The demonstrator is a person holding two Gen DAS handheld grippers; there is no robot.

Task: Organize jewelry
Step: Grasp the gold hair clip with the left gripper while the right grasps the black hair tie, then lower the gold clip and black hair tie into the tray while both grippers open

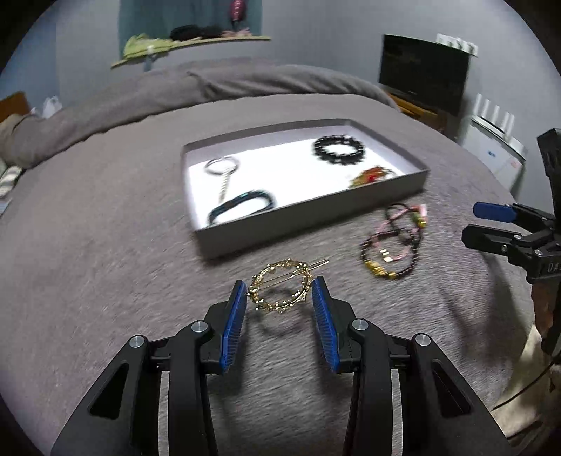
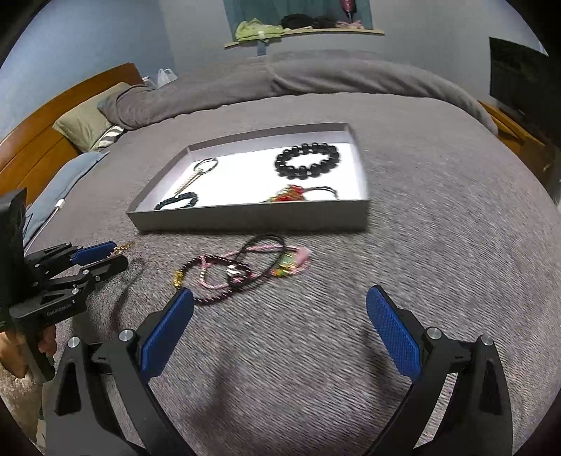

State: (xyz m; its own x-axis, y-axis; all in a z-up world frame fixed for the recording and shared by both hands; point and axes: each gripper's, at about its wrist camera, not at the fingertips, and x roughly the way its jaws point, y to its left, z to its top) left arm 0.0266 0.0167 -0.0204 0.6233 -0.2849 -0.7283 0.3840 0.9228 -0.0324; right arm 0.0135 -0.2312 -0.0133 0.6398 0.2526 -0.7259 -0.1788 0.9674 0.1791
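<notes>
A gold ring-shaped hair clip (image 1: 280, 289) is held between the blue pads of my left gripper (image 1: 280, 294), lifted a little above the grey bedspread, with its shadow below. A shallow grey tray (image 1: 315, 224) ahead holds a black bead bracelet (image 1: 338, 150), a key ring with chain (image 1: 224, 172), a dark braided bracelet (image 1: 242, 207) and a red-gold piece (image 1: 371, 175). A tangle of beaded bracelets and pink cord (image 2: 242, 268) lies on the bed before the tray. My right gripper (image 2: 280, 308) is open and empty, just short of that tangle.
The grey bedspread (image 2: 438, 228) covers the whole work surface. Pillows and a wooden headboard (image 2: 42, 140) are at the left. A dark screen (image 1: 424, 77) on a wooden stand is at the right. A shelf with clothes (image 2: 301, 31) hangs on the far wall.
</notes>
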